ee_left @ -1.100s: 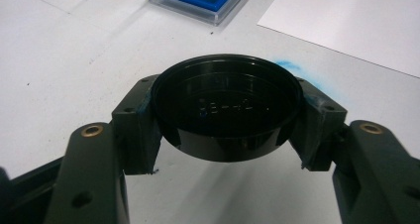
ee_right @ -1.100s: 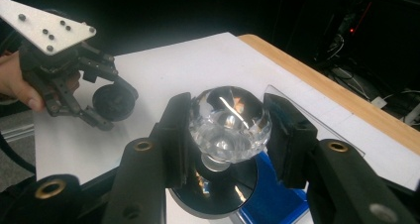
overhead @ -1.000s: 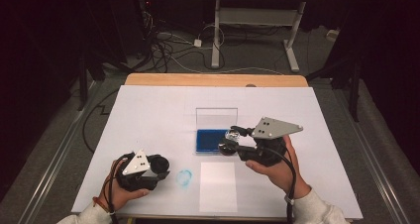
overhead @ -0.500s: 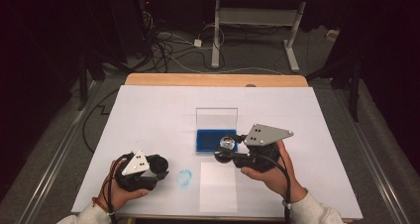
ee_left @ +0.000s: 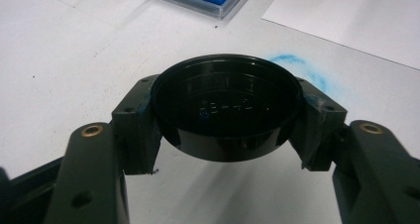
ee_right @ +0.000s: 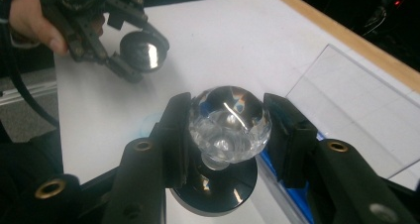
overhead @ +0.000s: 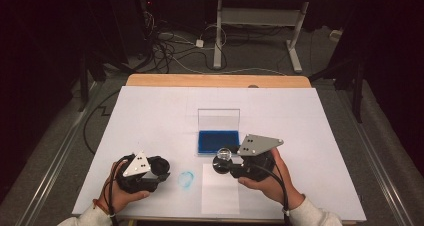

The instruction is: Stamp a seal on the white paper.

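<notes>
Over the paper sheet: right tool (ee_right: 225, 130) clamps clear faceted glass stamp knob (ee_right: 229, 122)
Left tool (ee_left: 225, 120): grips round black cap (ee_left: 227, 105)
Handling: slick, chip-prone, grab the knob's widest part

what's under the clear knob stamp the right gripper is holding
The right gripper grips a clear faceted knob whose stem joins a round black base. Beyond lie white paper and the blue ink pad's edge. The base's underside is hidden.
</notes>
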Motion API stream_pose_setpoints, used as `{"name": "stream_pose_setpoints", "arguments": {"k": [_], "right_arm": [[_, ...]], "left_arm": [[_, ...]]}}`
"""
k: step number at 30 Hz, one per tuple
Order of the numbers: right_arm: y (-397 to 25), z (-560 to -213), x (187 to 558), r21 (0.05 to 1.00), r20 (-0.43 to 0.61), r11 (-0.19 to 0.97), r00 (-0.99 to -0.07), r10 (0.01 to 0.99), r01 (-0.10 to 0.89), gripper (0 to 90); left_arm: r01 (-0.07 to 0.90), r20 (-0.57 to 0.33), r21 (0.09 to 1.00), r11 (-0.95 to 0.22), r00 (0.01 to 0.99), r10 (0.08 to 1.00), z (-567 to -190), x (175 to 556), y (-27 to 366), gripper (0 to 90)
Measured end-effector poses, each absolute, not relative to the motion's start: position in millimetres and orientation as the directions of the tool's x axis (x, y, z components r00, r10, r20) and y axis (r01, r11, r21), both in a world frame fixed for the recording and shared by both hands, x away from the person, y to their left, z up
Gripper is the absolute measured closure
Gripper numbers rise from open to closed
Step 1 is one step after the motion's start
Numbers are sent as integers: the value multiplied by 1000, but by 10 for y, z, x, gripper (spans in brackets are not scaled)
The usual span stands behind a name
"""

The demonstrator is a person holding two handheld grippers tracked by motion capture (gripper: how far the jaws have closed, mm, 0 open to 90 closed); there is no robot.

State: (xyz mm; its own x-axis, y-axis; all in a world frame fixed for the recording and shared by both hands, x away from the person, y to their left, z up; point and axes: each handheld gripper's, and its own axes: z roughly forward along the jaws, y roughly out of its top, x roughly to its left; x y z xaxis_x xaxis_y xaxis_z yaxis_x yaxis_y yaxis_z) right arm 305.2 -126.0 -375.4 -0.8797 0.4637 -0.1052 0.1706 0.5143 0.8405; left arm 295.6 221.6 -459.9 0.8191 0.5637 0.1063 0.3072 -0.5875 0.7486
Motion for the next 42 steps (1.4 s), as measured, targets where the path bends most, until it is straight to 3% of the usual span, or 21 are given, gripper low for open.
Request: {"name": "stream_pose_setpoints", "arguments": {"k": [22,42], "right_arm": [[-1102,-4287,2932,774,-97,605,-909,406,188,569],[-1155,-4457,2878,733,-103,653,-916,387,193,569]], "left_arm": [[306,110,747,-590,818,565,-4595,2951,2225,368],[310,110,743,-593,817,565,-4599,2950,2227,367]]}}
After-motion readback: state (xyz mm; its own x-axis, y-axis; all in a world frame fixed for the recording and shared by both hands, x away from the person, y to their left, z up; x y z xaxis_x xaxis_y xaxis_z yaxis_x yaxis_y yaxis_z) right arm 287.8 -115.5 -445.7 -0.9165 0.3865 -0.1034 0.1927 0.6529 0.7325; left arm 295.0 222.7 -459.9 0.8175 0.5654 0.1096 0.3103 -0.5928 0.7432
